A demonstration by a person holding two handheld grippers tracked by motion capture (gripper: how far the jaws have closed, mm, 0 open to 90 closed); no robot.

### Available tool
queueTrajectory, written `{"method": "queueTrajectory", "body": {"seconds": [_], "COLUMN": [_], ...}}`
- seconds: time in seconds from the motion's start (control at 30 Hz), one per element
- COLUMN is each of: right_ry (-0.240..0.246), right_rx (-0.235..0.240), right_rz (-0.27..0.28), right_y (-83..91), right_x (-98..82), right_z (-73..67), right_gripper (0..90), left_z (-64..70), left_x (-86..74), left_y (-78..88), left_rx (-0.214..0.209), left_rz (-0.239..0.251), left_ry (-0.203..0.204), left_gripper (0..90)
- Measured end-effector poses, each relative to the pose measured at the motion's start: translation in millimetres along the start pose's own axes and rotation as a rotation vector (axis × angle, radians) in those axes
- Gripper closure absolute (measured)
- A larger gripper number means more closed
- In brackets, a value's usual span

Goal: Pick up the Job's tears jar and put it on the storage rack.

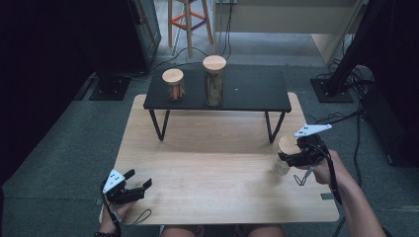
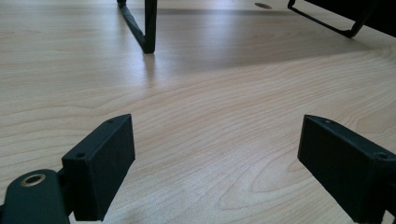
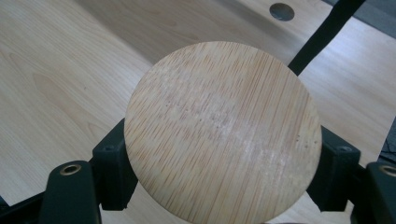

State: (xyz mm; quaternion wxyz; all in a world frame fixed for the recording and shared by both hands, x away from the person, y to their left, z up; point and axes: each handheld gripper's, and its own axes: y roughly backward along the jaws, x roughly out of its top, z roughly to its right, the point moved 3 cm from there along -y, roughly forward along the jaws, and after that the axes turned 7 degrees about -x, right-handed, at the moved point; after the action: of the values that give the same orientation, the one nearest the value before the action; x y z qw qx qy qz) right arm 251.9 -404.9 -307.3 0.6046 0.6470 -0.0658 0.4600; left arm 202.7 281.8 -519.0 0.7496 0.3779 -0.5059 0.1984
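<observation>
Held jar: a small glass jar (image 1: 282, 159) with a round wooden lid (image 3: 223, 130) sits between the jaws of the right gripper (image 1: 295, 157), at the right-hand side of the light wooden surface (image 1: 217, 187), upright, its base just above or barely at the wood.
Right jaws: clamped on the jar just under the lid, one pad to each side; in the right gripper view the lid hides the glass below.
Key relation: the jar's long axis runs vertical, and the black shelf (image 1: 247, 94) lies ahead and to the left of it, raised on thin legs; any transfer there looks to need a lift over the shelf's edge.
Shelf load: two lidded jars already there, a short one (image 1: 173, 84) and a tall one (image 1: 214, 80), close together at the left half.
Left gripper (image 1: 129, 188): jaws spread wide, nothing between them, low at the near left corner, well apart from the jar.
Nearer hand: the right.
Writing: no label, brand or lettering readable on any jar.
</observation>
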Motion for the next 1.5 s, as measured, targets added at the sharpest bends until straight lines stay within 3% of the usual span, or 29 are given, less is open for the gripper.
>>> {"method": "queueTrajectory", "body": {"seconds": [1.1,1.5], "right_ry": [0.067,0.08], "right_rx": [-0.004,-0.006], "right_rz": [0.042,0.048], "right_y": [25.4,26.5], "right_x": [112.5,141.0], "right_z": [4.5,8.2], "right_gripper": [25.0,25.0], "left_z": [-2.5,-3.4], "left_x": [1.7,3.8], "left_y": [-1.4,-3.0], "left_rx": [-0.018,-0.024], "left_rz": [-0.011,-0.026], "left_ry": [-0.009,-0.006], "left_gripper": [11.2,11.2]}}
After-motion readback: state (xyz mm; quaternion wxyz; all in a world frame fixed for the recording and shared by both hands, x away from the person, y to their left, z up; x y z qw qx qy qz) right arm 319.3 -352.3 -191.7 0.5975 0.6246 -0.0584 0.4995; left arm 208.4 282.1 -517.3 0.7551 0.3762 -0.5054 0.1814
